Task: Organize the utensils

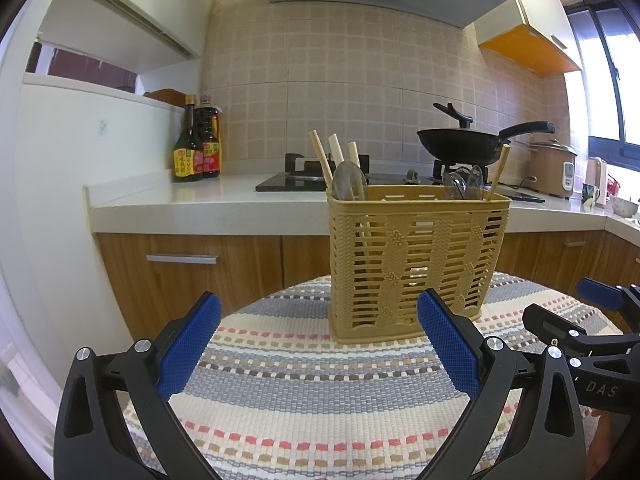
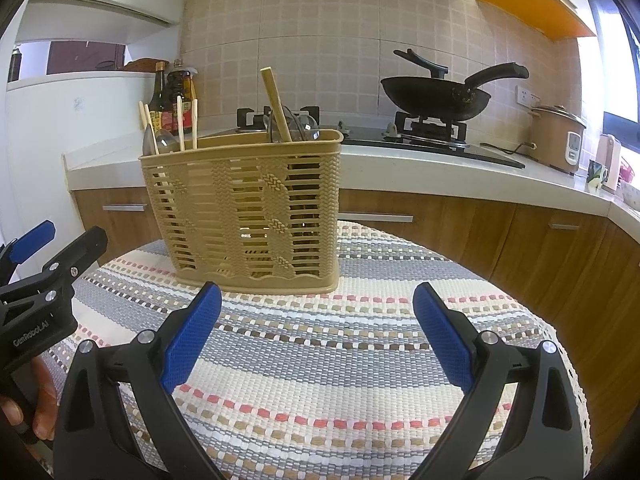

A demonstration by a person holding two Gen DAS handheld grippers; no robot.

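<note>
A tan plastic utensil basket (image 1: 416,264) stands on a round table with a striped woven cloth (image 1: 304,392). It holds wooden chopsticks (image 1: 322,158) and clear spoons (image 1: 349,182) on its left side, more clear spoons (image 1: 464,184) and one chopstick (image 1: 500,172) on its right. My left gripper (image 1: 318,340) is open and empty, just in front of the basket. The basket (image 2: 248,216) also shows in the right wrist view, with a chopstick (image 2: 276,106) sticking up. My right gripper (image 2: 316,332) is open and empty, in front of the basket.
A kitchen counter (image 1: 224,204) runs behind the table, with a gas hob, a black wok (image 1: 464,142), two sauce bottles (image 1: 196,148) and a rice cooker (image 1: 554,168). Wooden cabinets (image 1: 192,272) stand below. The other gripper shows at each view's edge (image 2: 44,276).
</note>
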